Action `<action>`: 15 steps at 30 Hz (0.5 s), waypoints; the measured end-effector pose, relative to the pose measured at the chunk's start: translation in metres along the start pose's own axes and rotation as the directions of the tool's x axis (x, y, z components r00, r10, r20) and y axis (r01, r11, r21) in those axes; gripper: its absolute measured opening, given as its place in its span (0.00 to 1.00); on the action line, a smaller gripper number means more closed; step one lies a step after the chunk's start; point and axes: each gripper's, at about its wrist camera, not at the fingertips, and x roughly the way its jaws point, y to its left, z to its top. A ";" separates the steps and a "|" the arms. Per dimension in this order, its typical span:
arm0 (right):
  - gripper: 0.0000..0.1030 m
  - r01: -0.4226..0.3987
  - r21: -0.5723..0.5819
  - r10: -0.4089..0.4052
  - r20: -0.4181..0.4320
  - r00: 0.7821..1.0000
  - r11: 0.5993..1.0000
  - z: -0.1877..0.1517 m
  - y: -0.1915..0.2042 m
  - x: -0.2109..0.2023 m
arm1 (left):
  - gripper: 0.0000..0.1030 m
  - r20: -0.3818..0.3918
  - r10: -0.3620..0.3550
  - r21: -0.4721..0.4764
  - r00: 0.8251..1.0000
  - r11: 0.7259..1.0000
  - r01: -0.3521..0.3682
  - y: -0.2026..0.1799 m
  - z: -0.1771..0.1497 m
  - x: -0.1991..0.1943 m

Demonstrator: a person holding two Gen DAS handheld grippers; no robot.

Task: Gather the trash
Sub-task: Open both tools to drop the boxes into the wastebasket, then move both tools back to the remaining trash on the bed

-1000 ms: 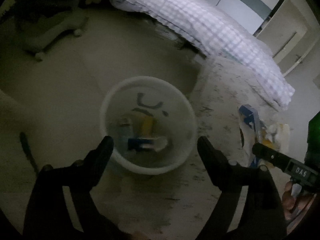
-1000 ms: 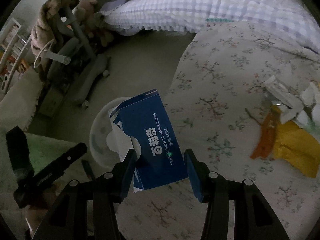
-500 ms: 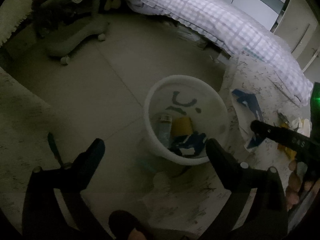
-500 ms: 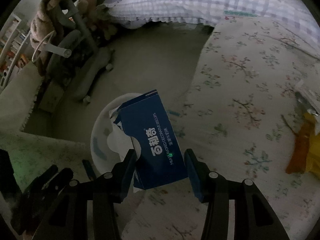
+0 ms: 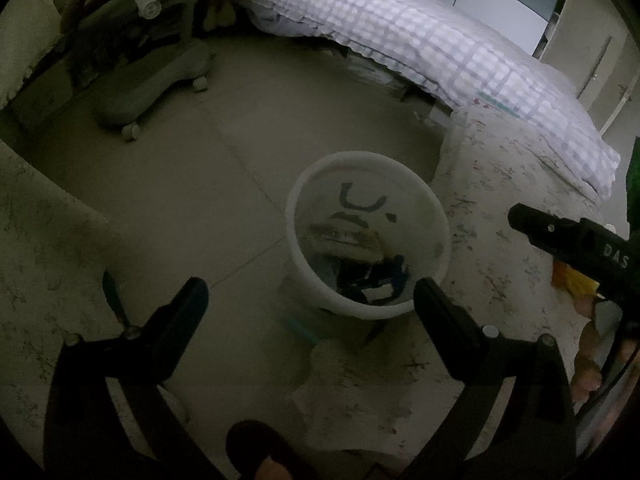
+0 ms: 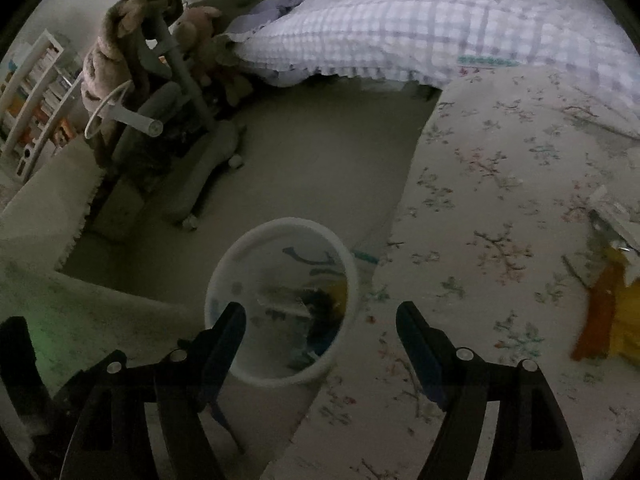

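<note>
A white round trash bin [image 5: 438, 236] stands on the floor beside the floral-covered surface [image 5: 500, 216]; it also shows in the right wrist view [image 6: 224, 268]. Inside lie a blue biscuit box [image 5: 376, 276] and other wrappers. My left gripper [image 5: 310, 300] is open and empty, above the bin's near side. My right gripper [image 6: 320, 322] is open and empty, directly over the bin; its finger shows in the left wrist view [image 5: 568, 236]. Orange and yellow wrappers [image 6: 608, 312] and white packaging [image 6: 616, 220] lie on the floral surface at the right.
A bed with a checked quilt [image 6: 420, 28] runs along the back. A grey wheeled chair base [image 5: 148, 80] and plush toys [image 6: 124, 40] stand at the left. A bookshelf [image 6: 32, 92] is far left. A dark pen-like item [image 5: 114, 296] lies near my left finger.
My right gripper opened and let go of the blue biscuit box, which now lies in the bin. My left gripper stayed open and drew back a little from the bin.
</note>
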 end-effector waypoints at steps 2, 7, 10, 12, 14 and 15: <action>0.77 0.005 0.010 -0.005 0.005 1.000 1.000 -0.003 -0.007 -0.011 | 0.99 0.001 -0.011 0.001 1.000 1.000 0.011 -0.004 -0.001 -0.002; 0.77 0.033 0.022 -0.034 0.024 0.999 0.999 -0.005 -0.020 -0.031 | 0.99 0.006 -0.037 0.026 0.999 0.999 0.037 -0.023 -0.001 -0.007; 0.77 0.068 0.018 -0.069 0.048 0.996 0.998 -0.010 -0.032 -0.049 | 0.99 0.007 -0.052 0.052 0.999 0.997 0.052 -0.040 -0.002 -0.009; 0.77 0.089 0.016 -0.090 0.057 0.994 0.996 -0.012 -0.041 -0.060 | 0.99 0.005 -0.061 0.071 0.998 0.996 0.061 -0.052 -0.002 -0.009; 0.78 0.108 0.022 -0.109 0.066 0.992 0.994 -0.013 -0.052 -0.069 | 0.99 0.002 -0.073 0.088 0.997 0.993 0.073 -0.064 -0.002 -0.009; 0.78 0.119 0.026 -0.120 0.072 0.990 0.993 -0.014 -0.058 -0.075 | 0.99 -0.001 -0.079 0.093 0.997 0.993 0.079 -0.069 -0.002 -0.009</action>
